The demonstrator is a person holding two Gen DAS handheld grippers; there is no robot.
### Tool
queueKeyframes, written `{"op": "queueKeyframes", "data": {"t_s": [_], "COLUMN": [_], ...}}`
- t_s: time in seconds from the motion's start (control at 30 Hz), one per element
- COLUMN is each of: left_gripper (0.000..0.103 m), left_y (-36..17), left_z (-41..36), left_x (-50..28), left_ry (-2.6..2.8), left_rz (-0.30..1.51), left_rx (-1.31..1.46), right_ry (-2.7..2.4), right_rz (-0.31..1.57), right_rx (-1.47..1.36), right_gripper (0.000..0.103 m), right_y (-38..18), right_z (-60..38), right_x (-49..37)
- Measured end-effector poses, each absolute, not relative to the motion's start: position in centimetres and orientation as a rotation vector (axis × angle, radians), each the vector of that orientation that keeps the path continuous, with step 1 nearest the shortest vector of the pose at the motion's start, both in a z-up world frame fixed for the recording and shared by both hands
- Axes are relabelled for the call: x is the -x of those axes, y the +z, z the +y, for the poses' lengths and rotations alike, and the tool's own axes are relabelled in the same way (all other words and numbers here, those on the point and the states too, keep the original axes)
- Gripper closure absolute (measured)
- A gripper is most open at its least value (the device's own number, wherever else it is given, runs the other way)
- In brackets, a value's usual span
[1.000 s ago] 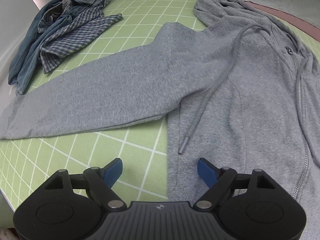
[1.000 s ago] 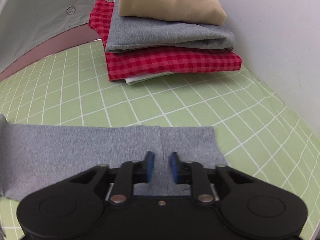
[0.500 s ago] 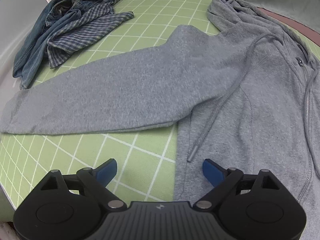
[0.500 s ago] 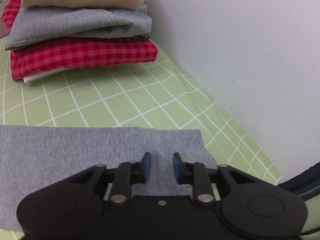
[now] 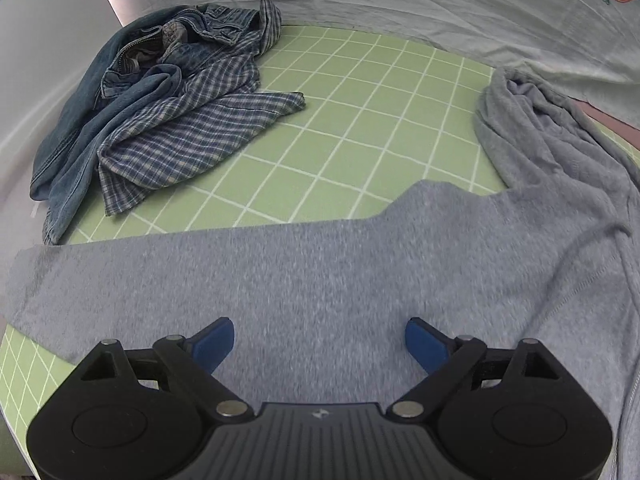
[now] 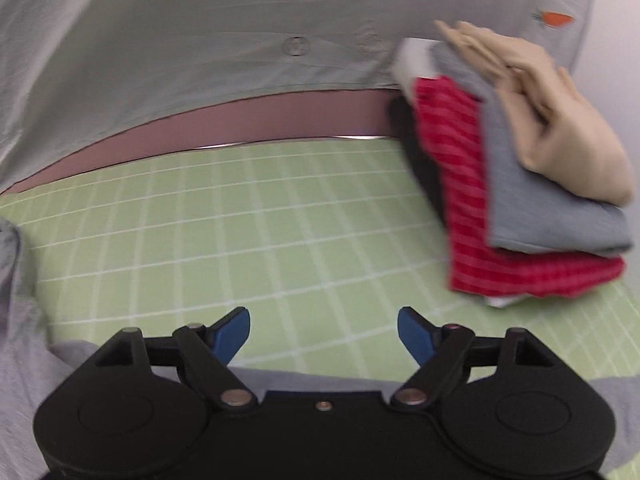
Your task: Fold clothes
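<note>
Since the earlier frame, right tool [image 6: 324, 330] has released the grey hoodie's [image 5: 360, 280] cuff, apparently; left tool [image 5: 319, 340], also spread, hovers over the near sleeve. Step: sleeve folding; next, grip that sleeve.

My left wrist camera looks low over the grey hoodie [image 5: 320, 272]; my right faces the folded stack [image 6: 520, 184]. Both share the hoodie and green mat [image 6: 240, 220].

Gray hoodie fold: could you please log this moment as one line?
left gripper: open over hoodie sleeve | right gripper: open, empty | folded stack: right
</note>
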State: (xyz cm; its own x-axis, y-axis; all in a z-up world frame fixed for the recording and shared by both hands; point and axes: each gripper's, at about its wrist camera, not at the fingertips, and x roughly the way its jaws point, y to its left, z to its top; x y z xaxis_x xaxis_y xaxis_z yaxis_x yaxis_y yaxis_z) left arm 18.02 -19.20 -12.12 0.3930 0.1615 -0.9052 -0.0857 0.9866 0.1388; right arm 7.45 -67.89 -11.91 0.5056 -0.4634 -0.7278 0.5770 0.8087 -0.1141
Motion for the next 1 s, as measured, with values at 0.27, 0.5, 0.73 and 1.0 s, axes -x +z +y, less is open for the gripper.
{"op": "queueKeyframes", "data": {"t_s": [0.27, 0.5, 0.73, 1.0], "left_gripper": [0.000, 0.000, 0.000, 0.000], "left_y": [-13.8, -14.0, -14.3, -14.3], "left_z": [-19.8, -19.7, -19.1, -19.2], "left_x": [-22.5, -24.2, -24.6, -24.4], "left_ry": [0.188, 0.197, 0.195, 0.197], "left_rz": [1.146, 1.147, 1.144, 1.127], "left_rx": [-0.068, 0.011, 0.089, 0.092], "right_ry": [-0.399, -0.296, -0.159, -0.081], "right_rz": [0.808, 0.752, 0.763, 0.771], "right_rx": [-0.146, -0.145, -0.100, 0.110], "right_gripper": [0.019, 0.017, 0.017, 0.016], "right_y": [-14.5, -15.6, -17.2, -18.0], "right_z": [-60.3, -56.2, -54.9, -52.8], "right_x": [-18.5, -22.2, -24.3, -26.8]}}
